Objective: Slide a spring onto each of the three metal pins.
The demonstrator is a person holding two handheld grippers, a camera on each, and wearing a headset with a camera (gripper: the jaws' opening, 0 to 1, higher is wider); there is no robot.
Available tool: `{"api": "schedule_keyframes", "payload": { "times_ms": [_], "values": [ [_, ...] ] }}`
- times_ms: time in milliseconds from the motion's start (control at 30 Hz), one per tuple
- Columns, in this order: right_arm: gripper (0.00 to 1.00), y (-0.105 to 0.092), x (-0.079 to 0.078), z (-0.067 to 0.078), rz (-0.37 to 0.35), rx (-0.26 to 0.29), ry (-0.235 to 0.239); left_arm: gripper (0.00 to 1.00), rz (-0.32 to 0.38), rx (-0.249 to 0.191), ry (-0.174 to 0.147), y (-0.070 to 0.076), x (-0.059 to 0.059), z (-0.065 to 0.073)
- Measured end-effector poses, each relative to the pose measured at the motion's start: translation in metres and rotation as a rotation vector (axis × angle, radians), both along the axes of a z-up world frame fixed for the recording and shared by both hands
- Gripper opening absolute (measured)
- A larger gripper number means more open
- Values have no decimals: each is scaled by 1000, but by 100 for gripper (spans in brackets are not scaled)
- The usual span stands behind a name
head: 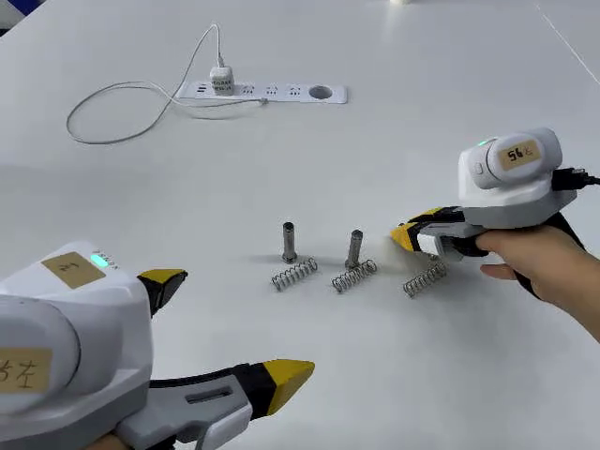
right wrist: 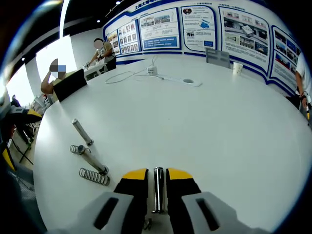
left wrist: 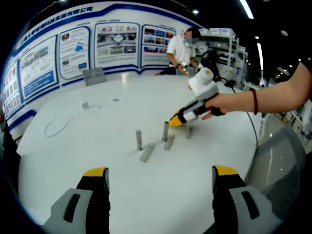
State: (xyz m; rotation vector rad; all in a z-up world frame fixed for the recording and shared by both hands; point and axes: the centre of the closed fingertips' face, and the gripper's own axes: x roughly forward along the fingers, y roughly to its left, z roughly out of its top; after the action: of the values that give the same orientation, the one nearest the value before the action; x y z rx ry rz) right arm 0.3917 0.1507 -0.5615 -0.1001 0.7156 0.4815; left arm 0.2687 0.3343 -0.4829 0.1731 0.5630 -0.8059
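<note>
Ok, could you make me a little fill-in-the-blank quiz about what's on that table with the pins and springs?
The right gripper is shut on one metal pin, while the left gripper is ____.
____ other pins stand upright on the white table.
The springs lying on the table number ____.
So far ____ of the springs sits on a pin.
Missing words: open; two; three; none.

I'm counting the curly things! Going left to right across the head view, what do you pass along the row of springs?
left spring → middle spring → right spring → hand
</note>
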Motion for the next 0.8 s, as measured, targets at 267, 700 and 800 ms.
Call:
{"api": "schedule_keyframes", "payload": {
  "times_ms": [267,700,800],
  "values": [
    [9,-1,3,-1,-2,-11,-8,88,-5,6,-3,-1,1,1],
    [8,-9,4,16,-74,9,-16,86,5,8,-12,2,0,2],
    [8,-10,1,23,-84,16,-25,86,3,5,-22,0,1,5]
  ]
}}
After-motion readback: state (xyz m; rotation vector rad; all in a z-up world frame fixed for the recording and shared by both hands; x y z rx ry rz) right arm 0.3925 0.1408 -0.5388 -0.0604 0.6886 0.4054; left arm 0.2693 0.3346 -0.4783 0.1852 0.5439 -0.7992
